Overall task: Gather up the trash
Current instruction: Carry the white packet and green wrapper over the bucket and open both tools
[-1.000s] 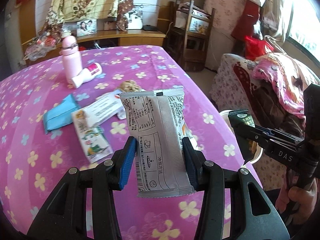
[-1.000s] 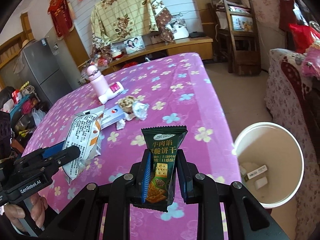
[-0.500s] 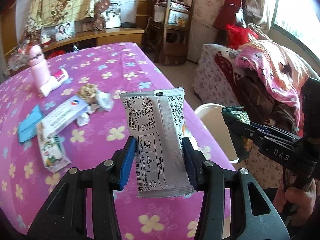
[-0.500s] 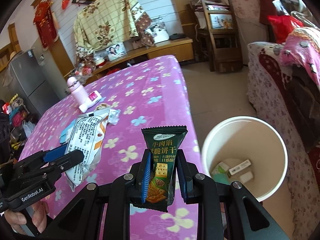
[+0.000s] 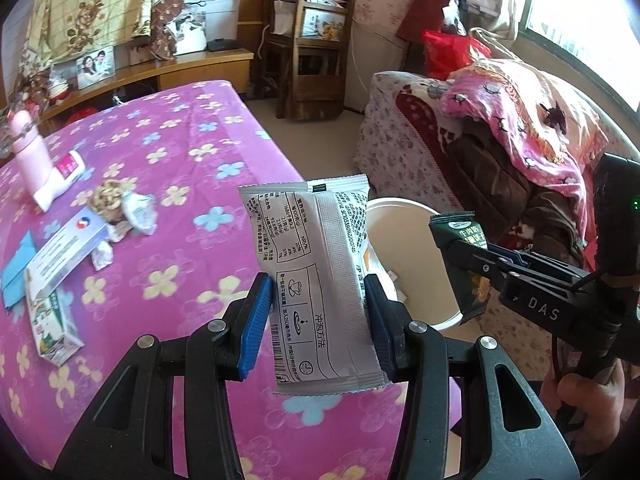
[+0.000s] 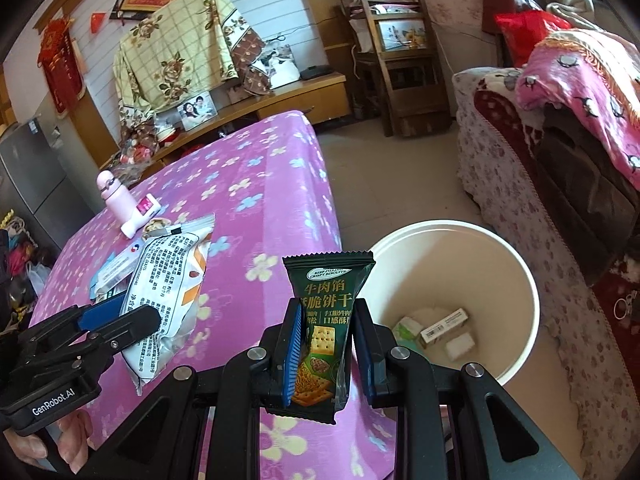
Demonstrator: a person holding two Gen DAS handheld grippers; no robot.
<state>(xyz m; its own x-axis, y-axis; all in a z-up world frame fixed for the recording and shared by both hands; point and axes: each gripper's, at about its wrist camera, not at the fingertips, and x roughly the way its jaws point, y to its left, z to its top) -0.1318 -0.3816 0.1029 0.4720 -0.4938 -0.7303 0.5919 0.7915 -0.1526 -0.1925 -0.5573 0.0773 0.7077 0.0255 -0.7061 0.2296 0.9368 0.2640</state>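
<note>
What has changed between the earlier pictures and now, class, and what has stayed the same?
Both grippers have swung from over the purple flowered table toward the round white bin, which now fills more of both views. Unchanged: the left gripper grips the silver-grey sachet, the right gripper the dark green biscuit packet.

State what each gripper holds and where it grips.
Left gripper pinches the silver-white sachet across its lower half; right gripper clamps the green biscuit packet by its lower half.

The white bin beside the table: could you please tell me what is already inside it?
Inside the white bin, the right wrist view shows a small printed box, a white lump and a pale green packet. The green biscuit wrapper covers the near-left floor.
</note>
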